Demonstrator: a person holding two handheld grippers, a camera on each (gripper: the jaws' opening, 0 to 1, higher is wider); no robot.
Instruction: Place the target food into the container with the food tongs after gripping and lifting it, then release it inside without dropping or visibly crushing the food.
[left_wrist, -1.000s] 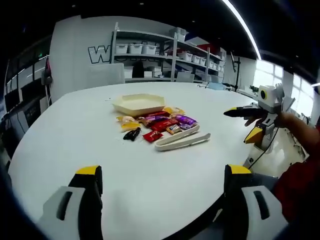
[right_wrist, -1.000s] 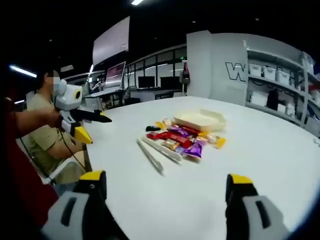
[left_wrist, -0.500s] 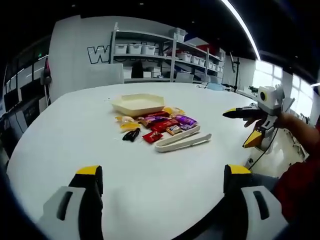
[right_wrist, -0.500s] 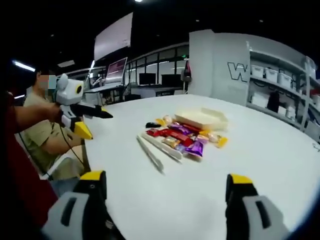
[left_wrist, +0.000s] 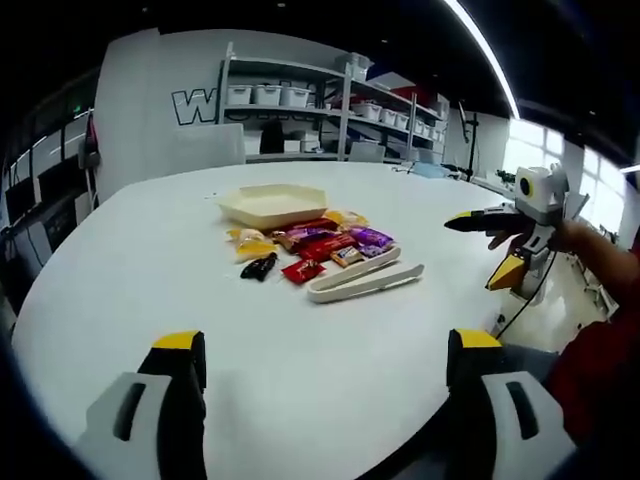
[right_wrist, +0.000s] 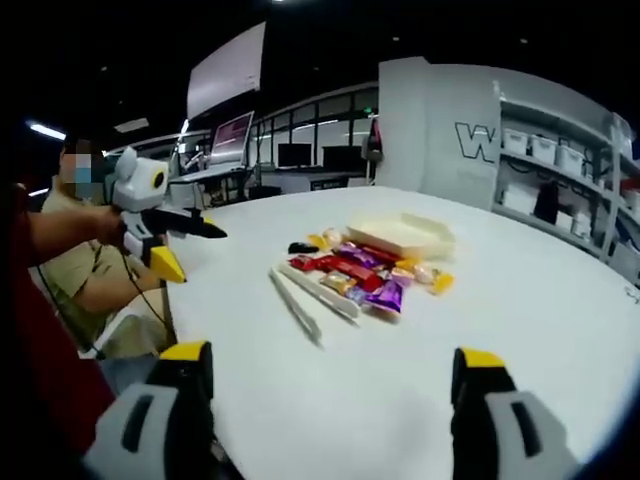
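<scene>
Cream container, white tongs
</scene>
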